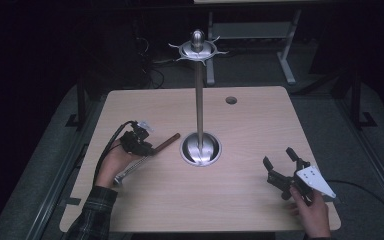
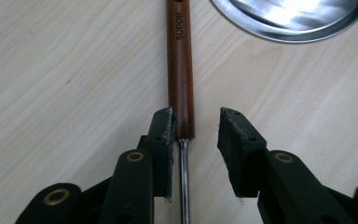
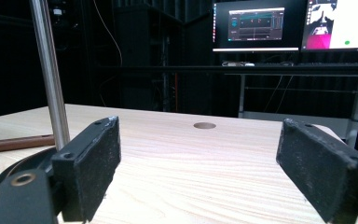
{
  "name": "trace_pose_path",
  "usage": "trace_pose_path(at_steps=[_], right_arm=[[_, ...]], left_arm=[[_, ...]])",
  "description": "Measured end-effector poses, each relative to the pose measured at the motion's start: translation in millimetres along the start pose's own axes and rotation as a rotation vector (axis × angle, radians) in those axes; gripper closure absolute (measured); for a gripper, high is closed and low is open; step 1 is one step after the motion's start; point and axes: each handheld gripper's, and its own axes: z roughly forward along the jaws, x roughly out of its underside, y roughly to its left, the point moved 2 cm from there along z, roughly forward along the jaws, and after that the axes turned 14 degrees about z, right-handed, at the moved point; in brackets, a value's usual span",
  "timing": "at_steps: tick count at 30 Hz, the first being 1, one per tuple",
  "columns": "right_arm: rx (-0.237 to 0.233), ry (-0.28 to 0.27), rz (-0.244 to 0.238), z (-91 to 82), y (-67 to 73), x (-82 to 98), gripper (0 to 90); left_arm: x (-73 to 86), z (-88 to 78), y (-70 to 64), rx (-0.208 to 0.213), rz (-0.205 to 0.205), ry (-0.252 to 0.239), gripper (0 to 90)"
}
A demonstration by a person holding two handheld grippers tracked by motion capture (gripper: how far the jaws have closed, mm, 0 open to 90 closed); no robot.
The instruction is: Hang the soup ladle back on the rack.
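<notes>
Utensil [image 2: 180,70] flat on surface [image 1: 240,200], long axis in line with left hand-held gripper [image 2: 196,122]; jaws narrow, straddling handle, gap at one pad. Right hand-held gripper [image 1: 280,162] wide, empty, well apart.

The steel stand [image 1: 199,95], with its round base [image 1: 200,149], rises mid-table and blocks the straight way between the two sides. A wooden-handled utensil [image 1: 165,143] lies just left of the base. The table [image 1: 250,125] is bare behind and in front of the stand.

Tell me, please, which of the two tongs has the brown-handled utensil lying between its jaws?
The left tongs: the wooden handle lies on the table between its parted jaws. The right tongs stand wide open over bare tabletop, apart from it.
</notes>
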Motion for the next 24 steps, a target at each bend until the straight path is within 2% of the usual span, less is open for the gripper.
trace_pose_path(at_steps=[1,3,10,17,20,21,24], right_arm=[[-0.002,-0.005,0.003,-0.1,-0.1,0.0,12.8],[0.0,-0.007,0.007,-0.6,-0.5,0.0,12.8],[0.002,-0.011,0.007,-0.8,-1.1,-0.3,12.8],[0.003,-0.027,0.02,-2.3,-1.7,-0.4,12.8],[0.004,-0.034,0.022,-3.0,-1.9,-0.4,12.8],[0.003,-0.033,0.021,-2.9,-1.6,-0.4,12.8],[0.001,-0.028,0.012,-2.4,-1.0,-0.2,12.8]], left_arm=[[-0.7,1.9,1.4,-0.003,0.008,0.003,65.2],[-2.2,8.1,2.8,0.011,-0.002,0.004,65.2],[-1.9,28.7,3.8,0.017,0.02,0.072,64.8],[-2.3,29.7,3.1,0.043,-0.003,0.062,71.5],[-2.2,29.4,2.9,0.034,0.002,0.064,72.8],[-2.0,29.7,2.1,0.033,-0.012,0.057,72.9],[-0.1,29.4,2.3,0.029,-0.021,0.042,73.4]])
